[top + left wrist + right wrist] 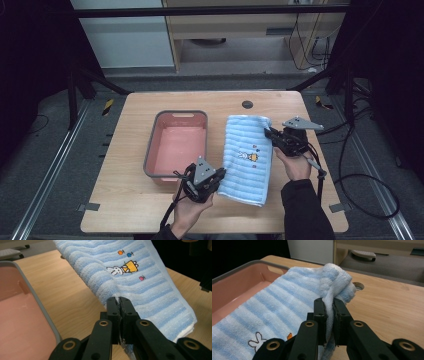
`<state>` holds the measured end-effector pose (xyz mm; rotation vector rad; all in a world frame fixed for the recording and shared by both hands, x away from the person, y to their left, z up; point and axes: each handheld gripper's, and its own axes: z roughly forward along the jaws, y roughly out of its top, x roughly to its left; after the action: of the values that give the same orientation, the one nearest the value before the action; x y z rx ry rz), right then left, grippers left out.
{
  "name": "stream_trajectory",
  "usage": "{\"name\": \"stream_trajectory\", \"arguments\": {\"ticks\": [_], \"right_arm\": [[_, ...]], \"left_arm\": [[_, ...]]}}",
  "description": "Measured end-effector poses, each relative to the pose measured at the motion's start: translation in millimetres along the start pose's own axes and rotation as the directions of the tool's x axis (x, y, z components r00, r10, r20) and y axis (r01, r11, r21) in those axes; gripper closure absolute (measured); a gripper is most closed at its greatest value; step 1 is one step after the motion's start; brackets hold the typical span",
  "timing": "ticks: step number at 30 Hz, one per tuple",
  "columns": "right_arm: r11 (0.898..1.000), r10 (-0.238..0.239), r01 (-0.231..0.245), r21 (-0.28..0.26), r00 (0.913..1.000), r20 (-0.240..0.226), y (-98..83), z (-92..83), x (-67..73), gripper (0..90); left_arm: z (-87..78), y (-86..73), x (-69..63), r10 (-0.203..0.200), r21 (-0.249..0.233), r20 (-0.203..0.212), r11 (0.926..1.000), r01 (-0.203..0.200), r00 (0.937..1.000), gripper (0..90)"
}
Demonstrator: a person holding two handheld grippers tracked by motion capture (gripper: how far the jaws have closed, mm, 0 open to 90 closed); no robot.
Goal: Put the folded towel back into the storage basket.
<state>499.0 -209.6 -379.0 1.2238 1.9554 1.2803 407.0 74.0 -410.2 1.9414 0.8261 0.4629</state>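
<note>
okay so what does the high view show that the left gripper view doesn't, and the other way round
High view alone: the whole light wooden table, both of the person's hands, the right gripper clamped on the far right corner of the folded blue striped terry towel, the round hole in the tabletop, and the full pink plastic tub with its grey rim.

Left gripper view alone: close up, the left gripper with its jaws pinched shut on the towel's edge, and the small embroidered balloons above the rabbit.

Both: the towel, its embroidered white rabbit, the tub and the tabletop.
</note>
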Motion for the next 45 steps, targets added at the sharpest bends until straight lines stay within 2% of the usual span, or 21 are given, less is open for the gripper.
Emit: {"name": "stream_trajectory", "arguments": {"ticks": [4,10,20,27,37,45], "right_arm": [[1.0,-0.006,0.006,-0.014,1.0,0.002,9.3,-2.9,2.5,82.9],[0.999,-0.026,0.026,-0.034,0.9996,-0.005,23.3,-5.3,10.7,83.0],[0.996,-0.058,0.058,-0.064,0.9983,-0.004,48.9,-4.7,27.0,83.1],[0.994,-0.087,0.086,-0.07,0.996,-0.017,67.7,4.6,41.4,83.1],[0.991,-0.113,0.11,-0.07,0.9927,-0.042,82.9,22.1,64.9,83.1],[0.99,-0.122,0.117,-0.073,0.9906,-0.063,94.0,34.3,77.3,83.0]], "left_arm": [[-10.8,8.4,8.0,-0.013,-0.029,-0.002,0.9995,0.013,0.9999,86.9],[-19.5,12.7,13.6,-0.017,-0.048,-0.004,0.9987,0.016,0.9999,87.0],[-32.8,20.3,22.8,-0.003,-0.069,-0.034,0.9976,0.001,0.9994,87.0],[-48.2,22.3,38.6,-0.014,-0.091,-0.061,0.9958,0.009,0.998,87.0],[-67.3,22.5,53.4,-0.024,-0.117,-0.086,0.993,0.014,0.996,87.0],[-82.8,20.9,69.1,-0.04,-0.133,-0.119,0.9909,0.024,0.9921,87.0]]}}
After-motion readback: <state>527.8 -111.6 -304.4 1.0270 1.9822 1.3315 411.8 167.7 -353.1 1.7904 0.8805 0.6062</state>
